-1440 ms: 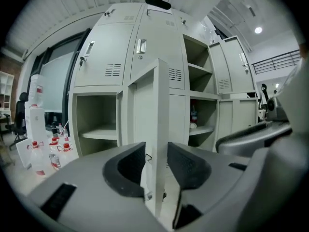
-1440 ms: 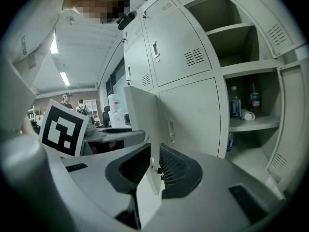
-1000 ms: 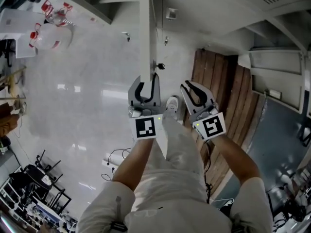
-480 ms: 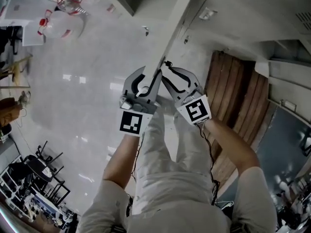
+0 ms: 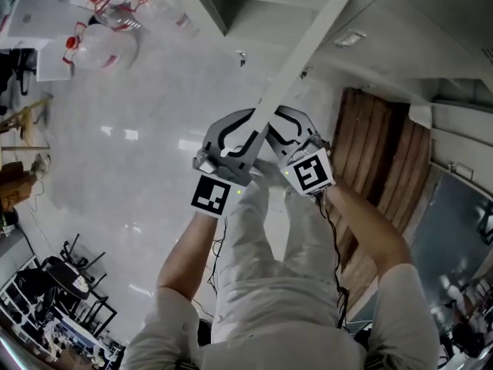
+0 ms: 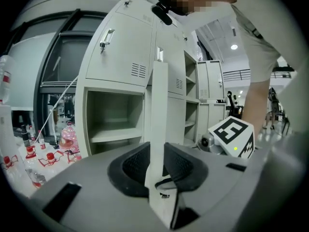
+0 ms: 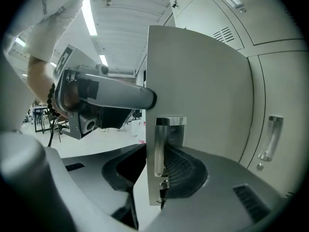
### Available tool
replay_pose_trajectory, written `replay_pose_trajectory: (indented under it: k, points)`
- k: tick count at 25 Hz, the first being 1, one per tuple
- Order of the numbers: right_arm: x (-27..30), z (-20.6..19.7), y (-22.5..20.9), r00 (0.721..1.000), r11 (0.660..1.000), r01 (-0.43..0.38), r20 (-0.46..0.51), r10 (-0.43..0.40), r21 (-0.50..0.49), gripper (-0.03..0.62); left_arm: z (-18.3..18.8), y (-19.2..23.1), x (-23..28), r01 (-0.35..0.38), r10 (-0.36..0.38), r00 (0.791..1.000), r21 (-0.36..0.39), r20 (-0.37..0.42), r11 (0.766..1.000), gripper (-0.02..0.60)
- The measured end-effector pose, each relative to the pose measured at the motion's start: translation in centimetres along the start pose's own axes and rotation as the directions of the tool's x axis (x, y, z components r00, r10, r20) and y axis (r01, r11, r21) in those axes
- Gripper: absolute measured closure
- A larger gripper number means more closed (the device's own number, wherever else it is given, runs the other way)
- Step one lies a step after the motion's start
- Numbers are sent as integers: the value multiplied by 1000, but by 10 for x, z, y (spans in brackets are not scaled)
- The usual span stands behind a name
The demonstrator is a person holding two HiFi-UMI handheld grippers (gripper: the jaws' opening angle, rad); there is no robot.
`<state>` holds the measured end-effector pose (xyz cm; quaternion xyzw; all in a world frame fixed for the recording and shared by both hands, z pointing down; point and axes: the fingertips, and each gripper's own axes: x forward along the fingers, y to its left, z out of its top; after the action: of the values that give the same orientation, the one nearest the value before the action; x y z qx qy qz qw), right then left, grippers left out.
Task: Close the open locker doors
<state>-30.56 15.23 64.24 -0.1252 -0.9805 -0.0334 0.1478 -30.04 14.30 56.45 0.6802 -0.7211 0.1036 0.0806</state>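
An open grey locker door (image 5: 296, 60) shows edge-on in the head view. My left gripper (image 5: 240, 126) is shut on its free edge, pads against both faces (image 6: 155, 161). My right gripper (image 5: 291, 122) sits just beside it on the same edge. In the right gripper view the door edge (image 7: 203, 91) and its chrome handle (image 7: 164, 144) stand between the right jaws (image 7: 154, 170). Those jaws have just been closing and lie against the door. Behind the door is the open locker compartment (image 6: 116, 115).
Closed locker doors (image 7: 270, 81) stand to the right of the open one, and more open shelves (image 6: 190, 110) further along the row. Packs of water bottles (image 5: 100, 21) sit on the glossy floor to the left. Wooden boards (image 5: 377, 153) lie by the lockers on the right.
The right gripper has moved left from beside the door onto its edge, next to the left gripper. The door has swung round, and the left gripper has gone with it.
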Motion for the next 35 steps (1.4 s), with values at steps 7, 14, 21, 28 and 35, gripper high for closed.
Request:
replay_pose_trajectory:
  k: [7,14,21,28,35]
  points:
    - [41,12,-7,1000,999,26,3,-26,46,477,-1,45,-17,29,-29,999,4,39,1000,489]
    - [77,29,-16,997,995,75,22,-76,63,482,-80,88,-44,-65,59,995,-65,-87,996,521]
    - [122,47,-35,991,988,128,30,-130,81,490,-137,128,12,-240,220,960,-99,-175,966,522]
    - [151,54,-61,984,981,171,27,-174,92,510,-137,173,48,-328,306,942,-172,-141,929,577]
    - [175,62,-90,966,964,252,38,-256,79,536,-129,197,73,-302,288,952,-165,-104,939,577]
